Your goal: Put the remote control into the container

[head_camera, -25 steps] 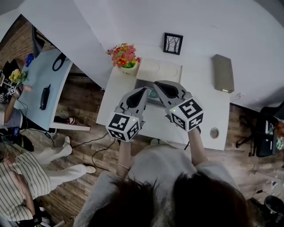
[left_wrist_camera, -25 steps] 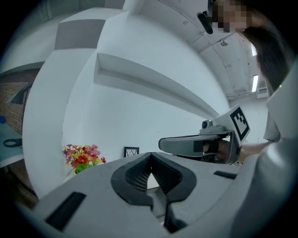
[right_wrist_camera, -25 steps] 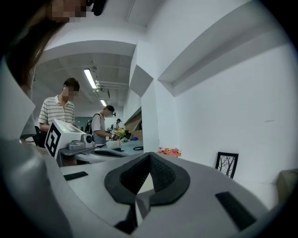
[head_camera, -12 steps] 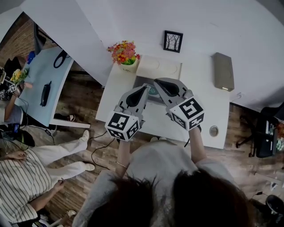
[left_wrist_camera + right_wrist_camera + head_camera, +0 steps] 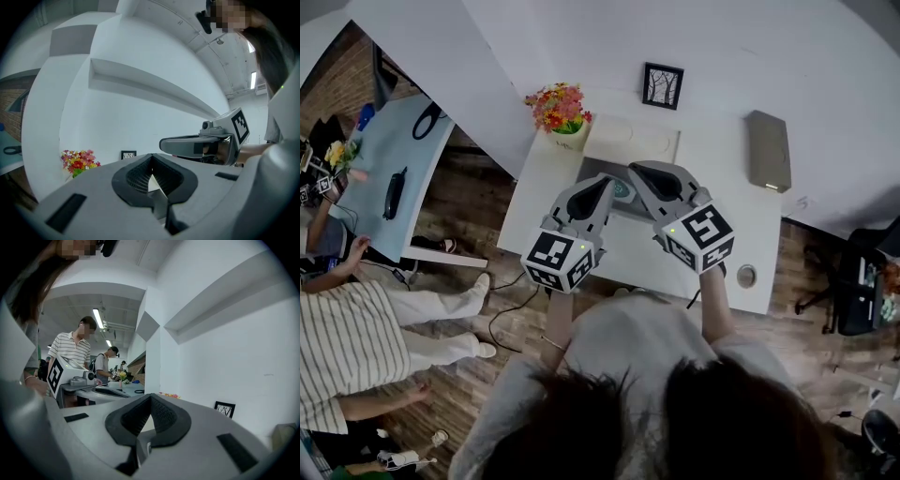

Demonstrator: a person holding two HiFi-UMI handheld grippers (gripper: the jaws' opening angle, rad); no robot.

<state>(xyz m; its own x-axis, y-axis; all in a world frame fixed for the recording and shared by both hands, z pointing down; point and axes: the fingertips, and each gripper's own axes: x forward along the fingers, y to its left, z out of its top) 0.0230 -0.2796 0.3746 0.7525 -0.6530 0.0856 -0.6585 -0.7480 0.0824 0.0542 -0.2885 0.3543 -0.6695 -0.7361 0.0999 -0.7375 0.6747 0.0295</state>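
Note:
In the head view both grippers hover side by side above the white table (image 5: pixel 731 220), jaws pointing away from me. My left gripper (image 5: pixel 605 185) and my right gripper (image 5: pixel 636 174) are both shut with nothing between the fingers. Under their tips lies a flat grey tray-like thing (image 5: pixel 598 171) with a teal round patch (image 5: pixel 622 190), mostly hidden. I cannot make out a remote control. The left gripper view shows its own closed jaws (image 5: pixel 151 159) and the right gripper (image 5: pixel 187 144) beside them. The right gripper view shows its shut jaws (image 5: pixel 150 400) and the left gripper (image 5: pixel 101 391).
A flower pot (image 5: pixel 559 111) stands at the table's far left corner, a small framed picture (image 5: pixel 663 85) leans on the wall, and a grey oblong box (image 5: pixel 768 150) lies far right. A round disc (image 5: pixel 746 276) sits near the front edge. A person in a striped shirt (image 5: pixel 342 352) stands left.
The grippers have hardly moved and stay shut. The person in the striped shirt at left has got up and shifted along the floor.

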